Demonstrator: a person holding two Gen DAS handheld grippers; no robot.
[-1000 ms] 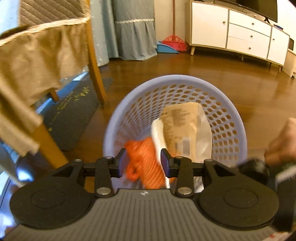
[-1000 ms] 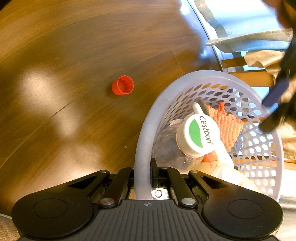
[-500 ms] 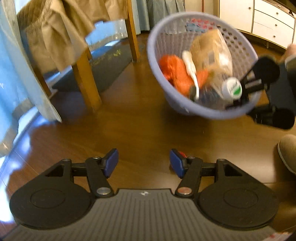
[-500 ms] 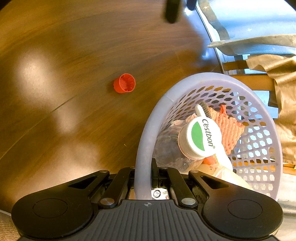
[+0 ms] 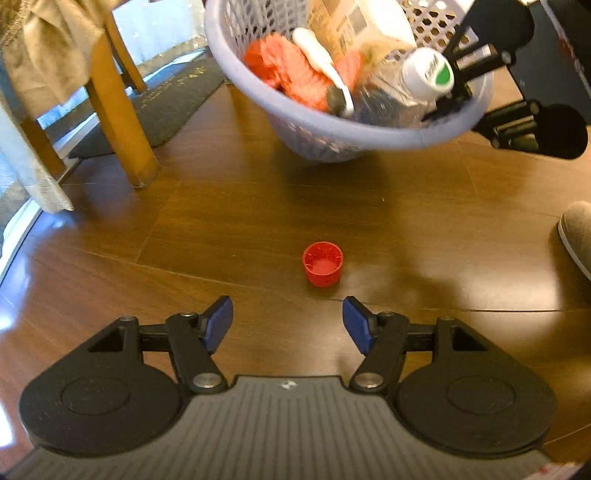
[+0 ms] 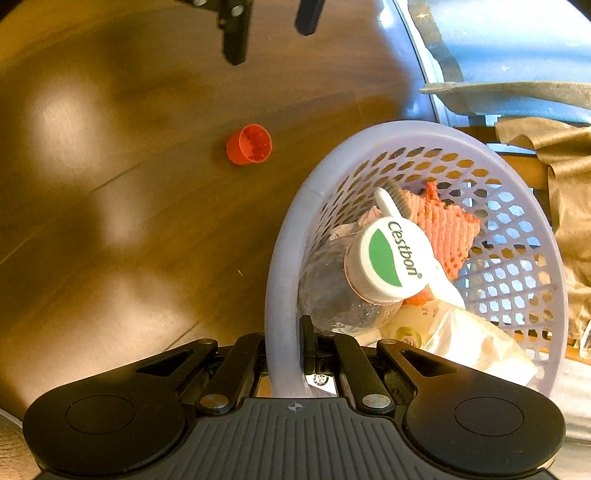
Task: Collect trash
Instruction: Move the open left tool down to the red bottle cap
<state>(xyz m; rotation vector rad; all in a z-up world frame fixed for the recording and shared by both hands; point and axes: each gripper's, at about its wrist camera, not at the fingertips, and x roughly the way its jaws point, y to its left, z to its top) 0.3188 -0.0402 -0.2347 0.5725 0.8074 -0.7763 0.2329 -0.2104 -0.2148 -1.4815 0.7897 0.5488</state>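
A small red cap (image 5: 322,263) lies mouth-up on the wood floor (image 5: 229,229), just ahead of my left gripper (image 5: 287,322), which is open and empty with its blue pads either side of the cap's line. My right gripper (image 6: 285,354) is shut on the rim of the lilac mesh basket (image 6: 284,258) and holds it off the floor. The basket (image 5: 354,127) holds an orange net (image 5: 288,70), a clear bottle with a white and green cap (image 6: 388,258), a white-handled brush and a paper packet. The cap (image 6: 249,144) and the left gripper's fingers (image 6: 234,33) also show in the right wrist view.
A wooden chair leg (image 5: 122,110) with tan cloth over it stands at the left, beside a dark mat (image 5: 170,99). A person's grey shoe (image 5: 576,232) is at the right edge. Pale curtain cloth (image 5: 26,162) hangs at the far left.
My left gripper left the basket, opened wider and dropped toward the floor until the red cap came in front of it. The basket stays gripped by my right gripper, now raised.
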